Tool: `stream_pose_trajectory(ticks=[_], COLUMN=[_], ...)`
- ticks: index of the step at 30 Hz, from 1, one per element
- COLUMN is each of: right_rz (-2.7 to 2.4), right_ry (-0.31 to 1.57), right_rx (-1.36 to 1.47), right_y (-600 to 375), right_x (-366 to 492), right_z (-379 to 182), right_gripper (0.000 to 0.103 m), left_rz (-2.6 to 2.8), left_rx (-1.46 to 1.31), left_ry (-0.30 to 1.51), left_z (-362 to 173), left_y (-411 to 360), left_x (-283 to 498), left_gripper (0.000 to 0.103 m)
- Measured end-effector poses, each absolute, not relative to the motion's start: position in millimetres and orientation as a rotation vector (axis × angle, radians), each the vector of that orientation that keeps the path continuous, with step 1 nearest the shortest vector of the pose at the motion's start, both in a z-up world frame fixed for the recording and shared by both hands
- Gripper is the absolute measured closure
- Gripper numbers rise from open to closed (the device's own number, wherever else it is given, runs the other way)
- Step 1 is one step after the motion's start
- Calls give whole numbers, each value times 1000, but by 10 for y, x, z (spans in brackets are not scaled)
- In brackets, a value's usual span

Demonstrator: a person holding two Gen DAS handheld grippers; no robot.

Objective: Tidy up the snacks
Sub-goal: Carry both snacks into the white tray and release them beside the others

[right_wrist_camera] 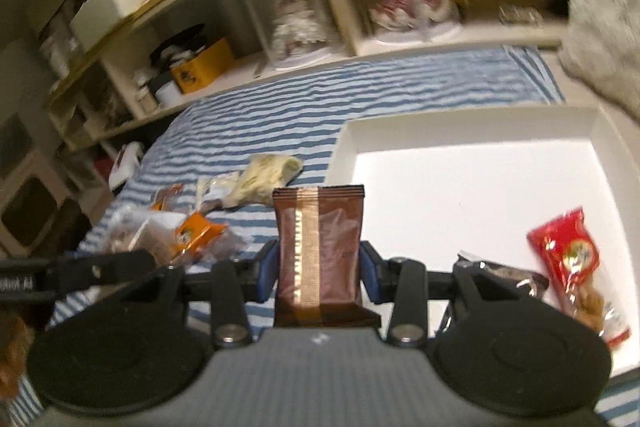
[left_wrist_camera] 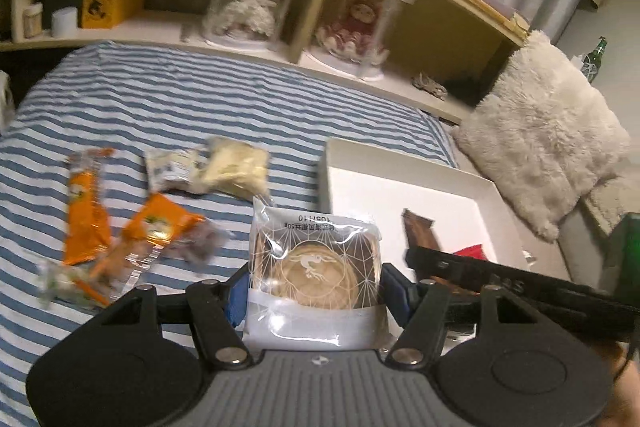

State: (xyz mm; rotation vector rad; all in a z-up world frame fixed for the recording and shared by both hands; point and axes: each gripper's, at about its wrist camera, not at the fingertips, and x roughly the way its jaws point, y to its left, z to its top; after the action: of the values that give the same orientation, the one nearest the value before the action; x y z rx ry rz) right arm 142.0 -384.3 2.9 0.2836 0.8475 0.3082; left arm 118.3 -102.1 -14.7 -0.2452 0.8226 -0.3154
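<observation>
My left gripper [left_wrist_camera: 314, 291] is shut on a clear-and-white packet with a round pastry [left_wrist_camera: 316, 267], held above the striped bed beside the white box [left_wrist_camera: 400, 163]. The right gripper [right_wrist_camera: 320, 267] is shut on a brown snack bar wrapper [right_wrist_camera: 320, 251], upright between its blue pads, over the box's left edge. In the left wrist view that bar [left_wrist_camera: 418, 231] and the right gripper's black body [left_wrist_camera: 500, 279] show over the box. Inside the white box [right_wrist_camera: 460, 131] lie a red packet [right_wrist_camera: 568, 251] and a dark foil packet [right_wrist_camera: 508, 275]. Loose snacks remain on the bed: orange packets [left_wrist_camera: 86, 211], a pale yellow packet [left_wrist_camera: 236, 167].
The blue-and-white striped bedspread [left_wrist_camera: 180, 99] reaches back to a wooden headboard shelf [left_wrist_camera: 280, 39] with doll domes and a yellow box. A fluffy white pillow [left_wrist_camera: 548, 131] lies right of the box. A green bottle [left_wrist_camera: 596, 55] stands far right.
</observation>
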Motion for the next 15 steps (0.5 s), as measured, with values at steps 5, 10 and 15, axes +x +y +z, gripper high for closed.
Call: stream_pose_trajectory(ticks=[5,10,15], right_rz=[276,239,150], right_ry=[931,1047,1066], right_rx=[445,524,517], right_y=[-4076,-4201,-4307], right_x=[1654,1843,1862], right_z=[-267,-600,-675], right_gripper=[55,55,56], left_rz=[-332,-360,-383], left_rx=[-281,-303,-277], left_ry=[846,863,879], left_z=[-247,-311,-369], left_y=[-1233,-1456,-1707], left_x=[1268,1331,1375], left_gripper=[37,37,37])
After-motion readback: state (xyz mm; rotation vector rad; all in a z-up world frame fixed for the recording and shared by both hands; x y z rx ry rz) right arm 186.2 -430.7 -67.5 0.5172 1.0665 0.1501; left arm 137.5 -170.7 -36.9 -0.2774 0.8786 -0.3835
